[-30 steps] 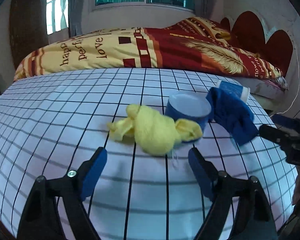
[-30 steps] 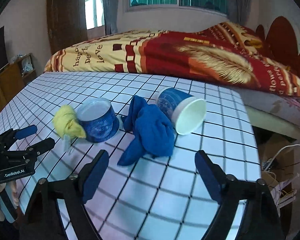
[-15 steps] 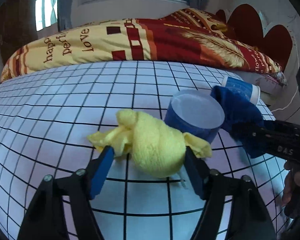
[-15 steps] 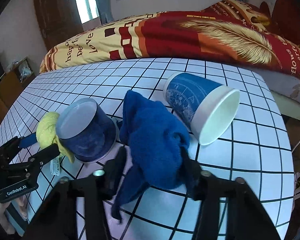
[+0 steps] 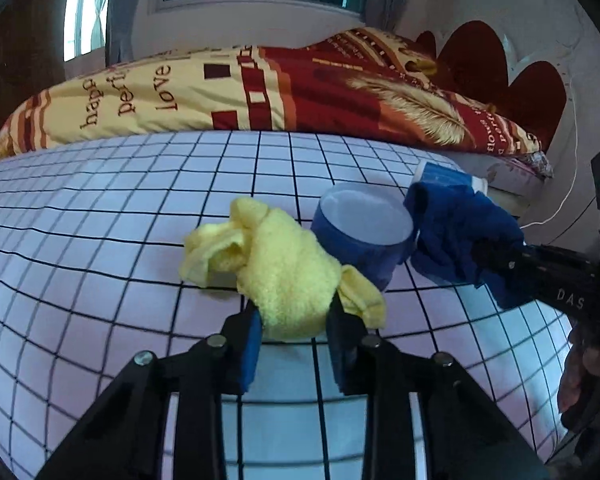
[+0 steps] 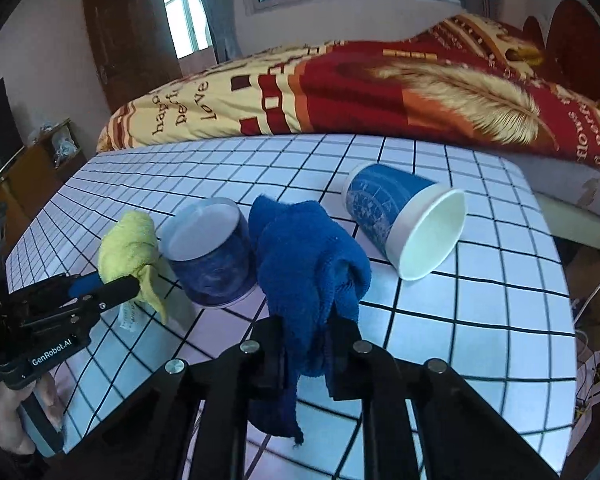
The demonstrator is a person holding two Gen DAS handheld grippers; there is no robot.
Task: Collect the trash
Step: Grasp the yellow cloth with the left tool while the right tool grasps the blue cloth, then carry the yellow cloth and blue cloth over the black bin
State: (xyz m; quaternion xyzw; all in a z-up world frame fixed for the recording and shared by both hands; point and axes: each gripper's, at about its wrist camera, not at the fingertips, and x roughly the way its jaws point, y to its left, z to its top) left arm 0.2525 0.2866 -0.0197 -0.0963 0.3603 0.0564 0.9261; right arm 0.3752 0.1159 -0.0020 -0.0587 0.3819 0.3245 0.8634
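A crumpled yellow cloth point(image 5: 284, 272) lies on the checked table point(image 5: 100, 216); my left gripper point(image 5: 294, 332) is shut on its near end. It also shows in the right wrist view point(image 6: 130, 248). A crumpled blue cloth point(image 6: 308, 264) lies right of it; my right gripper point(image 6: 304, 344) is shut on its near part. The blue cloth also shows in the left wrist view point(image 5: 456, 228). Between the cloths stands an upside-down blue cup point(image 6: 210, 256), touching both. A second blue paper cup point(image 6: 404, 220) lies on its side, mouth toward me.
A bed with a red and yellow blanket point(image 6: 380, 92) runs along the table's far edge. The table's right edge point(image 6: 556, 280) drops to the floor with cables. A wooden cabinet point(image 6: 40, 160) stands at the far left.
Both grippers moved forward over the cloths and closed: the left on the yellow cloth, the right on the blue cloth. The cups have not moved.
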